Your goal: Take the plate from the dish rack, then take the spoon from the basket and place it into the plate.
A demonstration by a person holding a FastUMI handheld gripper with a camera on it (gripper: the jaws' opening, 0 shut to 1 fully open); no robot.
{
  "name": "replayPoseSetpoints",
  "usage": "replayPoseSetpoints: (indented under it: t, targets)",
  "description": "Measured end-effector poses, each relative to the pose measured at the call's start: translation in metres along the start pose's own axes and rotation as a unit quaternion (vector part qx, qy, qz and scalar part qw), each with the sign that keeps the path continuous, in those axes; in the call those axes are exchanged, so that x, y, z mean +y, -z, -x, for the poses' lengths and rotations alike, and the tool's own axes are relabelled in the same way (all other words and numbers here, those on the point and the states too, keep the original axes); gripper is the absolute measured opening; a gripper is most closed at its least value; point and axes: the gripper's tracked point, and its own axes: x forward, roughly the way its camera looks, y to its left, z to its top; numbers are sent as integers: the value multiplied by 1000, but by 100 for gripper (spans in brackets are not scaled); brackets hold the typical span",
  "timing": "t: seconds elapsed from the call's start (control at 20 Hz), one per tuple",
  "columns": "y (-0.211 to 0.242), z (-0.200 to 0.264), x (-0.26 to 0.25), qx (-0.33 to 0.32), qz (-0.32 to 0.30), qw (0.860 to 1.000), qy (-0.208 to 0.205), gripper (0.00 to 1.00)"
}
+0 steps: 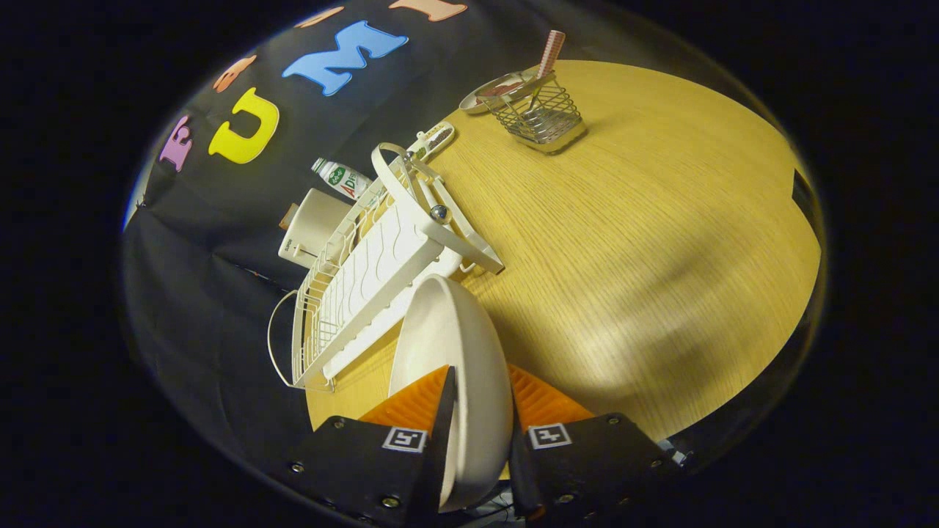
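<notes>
Wood worktop scene: tool clenched on white plate at frame bottom, apparently lifted off dish rack at centre left; spoon remains in basket, upper centre, placing left.

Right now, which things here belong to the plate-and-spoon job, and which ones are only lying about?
Part of the job:
- plate, clamped between the gripper fingers
- dish rack just beyond it
- wire basket farther across the table
- spoon in the basket

Just lying about:
- bottle behind the rack
- white container beside the bottle
</notes>
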Motion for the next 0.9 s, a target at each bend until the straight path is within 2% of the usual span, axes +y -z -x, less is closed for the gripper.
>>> replayPoseSetpoints:
  t: [0.15, 0.2, 0.3, 0.65, 0.9]
  targets:
    - [-4, 1, -8, 1, 18, 1000, 13, 46]
    - [-4, -1, -16, 1, 32, 999, 33, 47]
    - [-7, 0, -28, 1, 57, 997, 61, 60]
    - [-24, 12, -28, -27, 50, 996, 69, 61]
    - [-67, 31, -28, -84, 61, 991, 86, 61]
